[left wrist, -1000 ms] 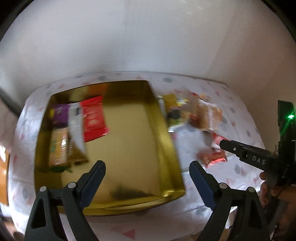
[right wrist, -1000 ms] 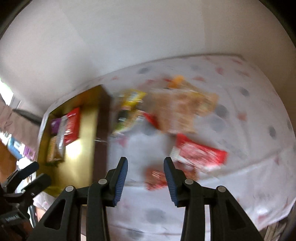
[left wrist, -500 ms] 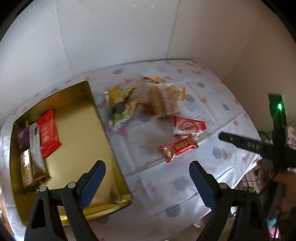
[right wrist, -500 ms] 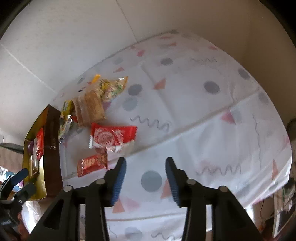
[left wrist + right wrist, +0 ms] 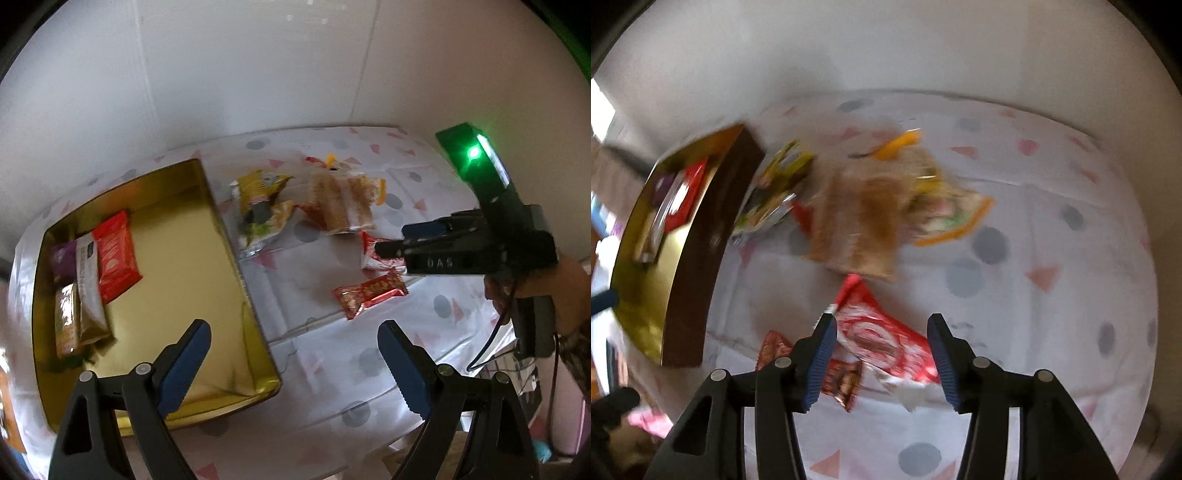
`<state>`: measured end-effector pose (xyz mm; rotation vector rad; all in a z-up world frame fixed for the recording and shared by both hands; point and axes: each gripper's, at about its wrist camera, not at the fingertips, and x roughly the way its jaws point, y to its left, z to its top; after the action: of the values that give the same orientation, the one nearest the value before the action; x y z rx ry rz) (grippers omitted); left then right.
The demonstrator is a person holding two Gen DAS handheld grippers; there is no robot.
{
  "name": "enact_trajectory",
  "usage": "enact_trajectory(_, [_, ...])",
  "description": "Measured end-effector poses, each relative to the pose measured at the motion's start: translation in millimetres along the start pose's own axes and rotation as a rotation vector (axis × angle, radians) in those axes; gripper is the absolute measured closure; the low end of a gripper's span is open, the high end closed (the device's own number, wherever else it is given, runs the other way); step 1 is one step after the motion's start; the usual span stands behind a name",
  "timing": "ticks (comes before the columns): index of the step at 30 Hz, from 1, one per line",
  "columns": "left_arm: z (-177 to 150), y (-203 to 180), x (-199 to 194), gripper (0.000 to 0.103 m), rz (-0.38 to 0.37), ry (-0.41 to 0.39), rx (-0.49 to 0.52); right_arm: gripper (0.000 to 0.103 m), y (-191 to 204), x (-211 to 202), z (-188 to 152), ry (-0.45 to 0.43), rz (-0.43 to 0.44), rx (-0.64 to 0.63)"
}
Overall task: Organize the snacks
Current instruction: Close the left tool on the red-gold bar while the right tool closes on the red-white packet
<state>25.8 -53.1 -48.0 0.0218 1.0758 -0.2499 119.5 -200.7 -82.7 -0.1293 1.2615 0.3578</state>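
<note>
A gold tin box [image 5: 236, 266] holds several snack packs, among them a red one [image 5: 114, 254], at its left side. On the cloth to its right lie a yellow-green pack [image 5: 258, 210], a brown cracker pack [image 5: 341, 203], a red-and-white wafer pack [image 5: 373, 254] and a small red foil pack [image 5: 369, 293]. My left gripper [image 5: 295, 365] is open and empty above the tin's near right corner. My right gripper [image 5: 882, 354] is open, low over the red-and-white wafer pack [image 5: 882, 343], with the foil pack [image 5: 842, 376] beside it. The right gripper also shows in the left wrist view [image 5: 391, 243].
The table wears a white cloth [image 5: 369, 369] with grey dots and pink triangles. White walls [image 5: 258, 74] close the back and the right side. The tin's dark outer wall [image 5: 698, 266] stands left of the right gripper. The table's front edge runs near the left gripper.
The right gripper has swung back left and down over the red-and-white wafer pack, its jaws wider apart. The left wrist view has shifted slightly; the left gripper stays open.
</note>
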Motion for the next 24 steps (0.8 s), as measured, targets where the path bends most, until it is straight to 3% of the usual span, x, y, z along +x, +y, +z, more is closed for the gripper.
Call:
enact_trajectory(3, [-1,6,-1,0.011,0.013,0.002,-0.024,0.048,13,18,4,0.05,-0.008,-0.114])
enact_trajectory(7, [-1,6,0,0.011,0.02,0.004,-0.026,0.047,7,29,-2,0.073,-0.037,-0.123])
enact_trajectory(9, [1,4,3,0.011,0.015,0.01,-0.017,0.047,-5,27,-8,0.037,-0.019,-0.065])
enact_trajectory(11, [3,-1,6,0.011,0.014,0.014,-0.001,0.061,-19,23,-13,0.01,0.004,0.003])
enact_trajectory(14, [7,-11,11,0.011,0.011,0.019,0.035,0.068,-47,16,-26,-0.031,0.044,0.163])
enact_trajectory(18, [14,-28,21,0.01,0.011,0.023,0.104,0.07,-76,7,-54,-0.094,0.061,0.329])
enact_trajectory(24, [28,-71,54,0.009,0.04,0.066,0.308,0.072,-98,1,-91,-0.149,0.128,0.519])
